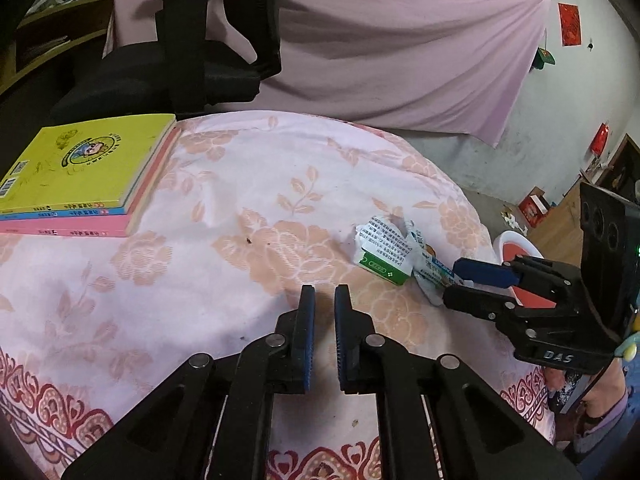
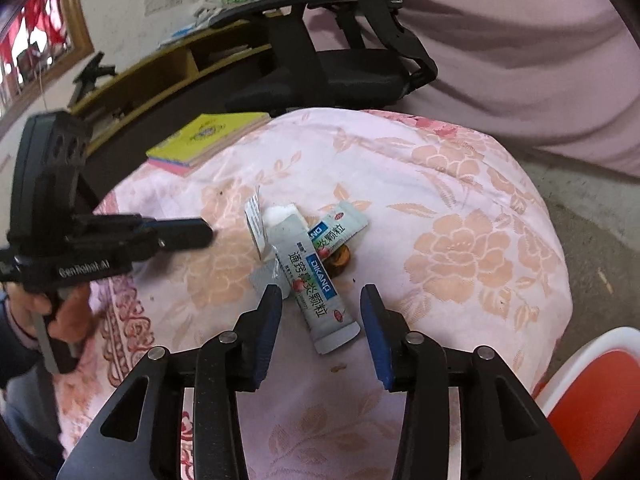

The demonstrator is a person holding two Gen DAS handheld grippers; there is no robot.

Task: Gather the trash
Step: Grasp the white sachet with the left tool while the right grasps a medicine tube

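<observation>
My right gripper (image 2: 320, 312) hangs over the grey-white medicine sachet (image 2: 316, 292), its jaws partly open with the sachet's lower half between them, pads not yet pressing. The sachet lies flat on the pink floral tablecloth (image 2: 460, 200), long axis running from near my left pad up and away to the left, slightly skew to my fingers. A second sachet (image 2: 340, 224) and a torn green-and-white box (image 1: 380, 256) lie just beyond, touching it. My left gripper (image 1: 325, 300) sits to the left with jaws nearly shut on nothing, farther from the trash, so the right is the nearer hand. The sachet reads "DIKANG" on a blue band beside Chinese characters; the left gripper body reads "GenRobot.AI", the right one "DAS"
</observation>
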